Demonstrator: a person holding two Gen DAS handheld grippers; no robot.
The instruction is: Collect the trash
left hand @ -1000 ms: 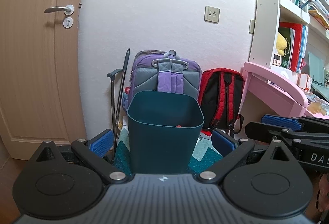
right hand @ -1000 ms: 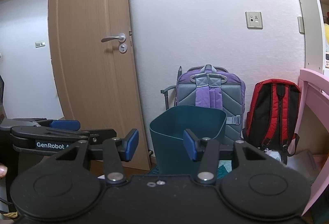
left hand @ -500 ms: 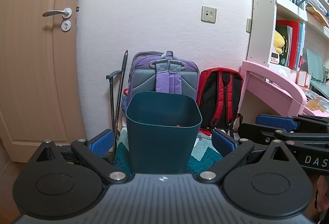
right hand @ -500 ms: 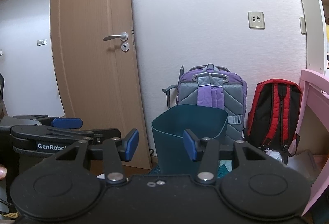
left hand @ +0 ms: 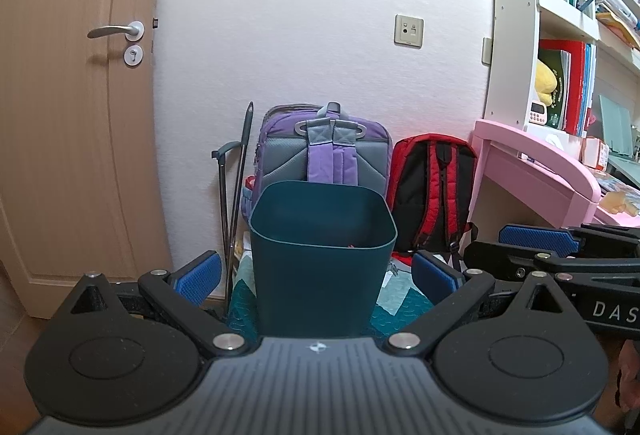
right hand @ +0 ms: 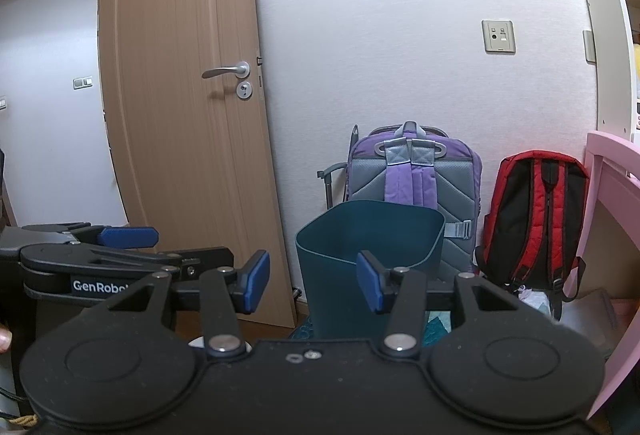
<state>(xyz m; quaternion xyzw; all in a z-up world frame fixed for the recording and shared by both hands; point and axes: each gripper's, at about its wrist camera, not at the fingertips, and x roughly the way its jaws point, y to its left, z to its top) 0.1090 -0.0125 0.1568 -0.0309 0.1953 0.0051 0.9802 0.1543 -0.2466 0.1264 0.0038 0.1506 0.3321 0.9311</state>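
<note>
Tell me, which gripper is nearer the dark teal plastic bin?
Left. The left gripper frames the dark teal plastic bin squarely ahead; the right gripper sits beside it, the bin off-centre.

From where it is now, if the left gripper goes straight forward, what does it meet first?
Most likely the dark teal bin, which stands straight ahead of the open left gripper. How far off it is remains unclear.

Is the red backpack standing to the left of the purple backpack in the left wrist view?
No. The red backpack leans against the wall to the right of the purple backpack, next to the pink desk.
</note>
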